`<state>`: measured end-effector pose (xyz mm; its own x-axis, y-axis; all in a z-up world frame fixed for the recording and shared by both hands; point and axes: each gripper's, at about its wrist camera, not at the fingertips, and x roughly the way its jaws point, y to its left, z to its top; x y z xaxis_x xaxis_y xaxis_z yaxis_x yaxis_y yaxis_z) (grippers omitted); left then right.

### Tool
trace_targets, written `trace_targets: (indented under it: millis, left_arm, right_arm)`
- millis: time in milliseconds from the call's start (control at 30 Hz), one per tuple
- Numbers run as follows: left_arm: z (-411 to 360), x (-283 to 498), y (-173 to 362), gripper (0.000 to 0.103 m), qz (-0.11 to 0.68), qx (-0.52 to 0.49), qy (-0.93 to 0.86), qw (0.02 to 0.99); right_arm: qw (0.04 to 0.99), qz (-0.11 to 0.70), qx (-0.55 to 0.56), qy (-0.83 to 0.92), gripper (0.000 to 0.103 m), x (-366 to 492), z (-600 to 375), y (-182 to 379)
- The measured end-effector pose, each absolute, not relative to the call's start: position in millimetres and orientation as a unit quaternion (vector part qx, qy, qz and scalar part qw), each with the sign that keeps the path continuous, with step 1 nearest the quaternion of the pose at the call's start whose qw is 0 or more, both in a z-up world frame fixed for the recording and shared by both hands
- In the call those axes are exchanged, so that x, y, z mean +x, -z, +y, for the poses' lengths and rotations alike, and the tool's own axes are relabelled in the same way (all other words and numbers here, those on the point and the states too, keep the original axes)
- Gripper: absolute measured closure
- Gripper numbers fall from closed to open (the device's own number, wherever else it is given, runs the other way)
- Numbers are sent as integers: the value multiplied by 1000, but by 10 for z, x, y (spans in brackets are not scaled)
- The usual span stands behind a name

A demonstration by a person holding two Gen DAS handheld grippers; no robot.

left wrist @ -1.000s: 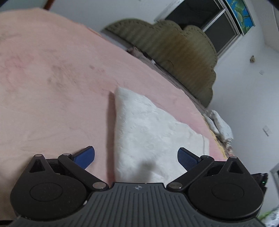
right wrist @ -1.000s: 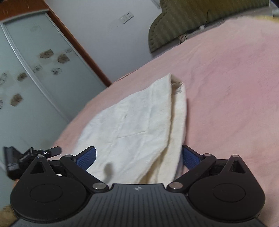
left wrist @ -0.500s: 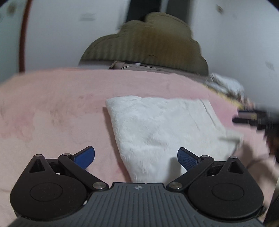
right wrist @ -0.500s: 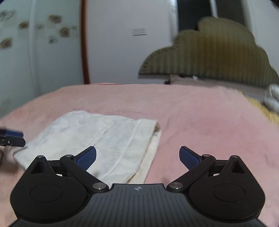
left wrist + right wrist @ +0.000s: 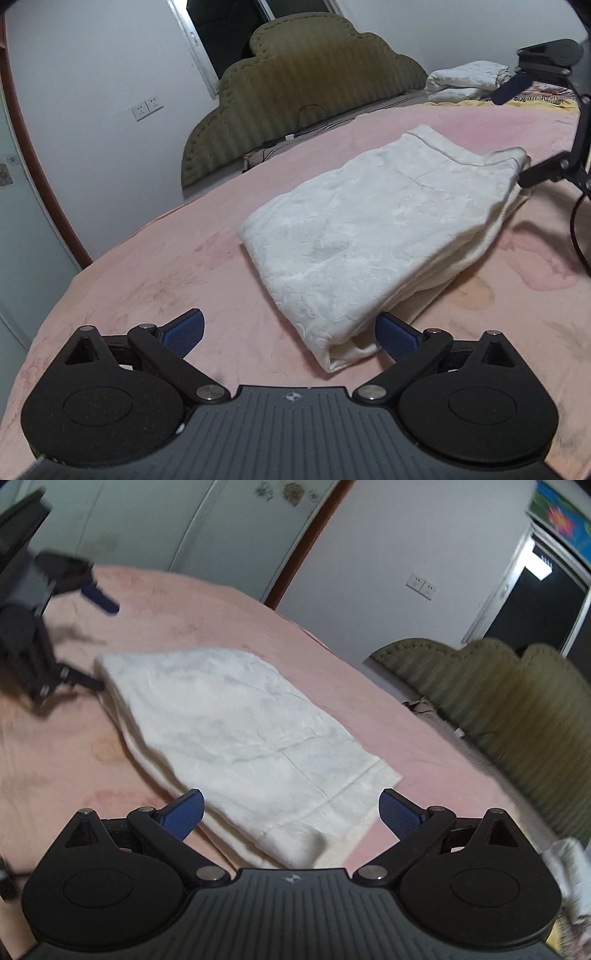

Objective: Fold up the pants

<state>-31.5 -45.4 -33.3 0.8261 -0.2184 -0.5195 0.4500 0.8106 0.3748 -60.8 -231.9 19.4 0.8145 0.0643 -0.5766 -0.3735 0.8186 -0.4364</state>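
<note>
The white pants (image 5: 380, 236) lie folded in a thick rectangle on the pink bed cover (image 5: 147, 266). My left gripper (image 5: 291, 332) is open low over the cover, and the near corner of the pants reaches in between its blue pads. At the far end, the right gripper (image 5: 524, 129) is open beside the waistband. In the right wrist view the pants (image 5: 236, 731) stretch away from my open right gripper (image 5: 291, 812), whose pads straddle the near edge. The left gripper (image 5: 94, 638) stands open at the far corner. Neither gripper holds cloth.
An olive padded headboard (image 5: 314, 85) stands behind the bed, with folded bedding (image 5: 465, 79) to its right. A black cable (image 5: 576, 229) hangs near the right gripper. Pale sliding wardrobe doors (image 5: 147, 524) and a white wall with sockets (image 5: 421, 585) lie beyond.
Both grippers have swung around the folded pants to opposite ends and dropped lower. They stay open. The pants lie as they did.
</note>
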Motion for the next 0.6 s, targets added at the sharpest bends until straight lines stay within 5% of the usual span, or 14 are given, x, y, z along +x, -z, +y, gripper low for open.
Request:
trace_targets:
  millis: [133,400,600]
  left_arm:
    - [-505,-396,302,4,207,268,173,925]
    - [-356,-337,307,3,231,234,121,937]
    - [-212,-371,288,3,257,199,113,939]
  right_arm:
    - [901,278,-319,-91,18,-591,-2315,-18]
    - [937,217,-272,-31,18,-474,-2402,-121]
    - [910,292,-291,-49,18,-422,-2451,47]
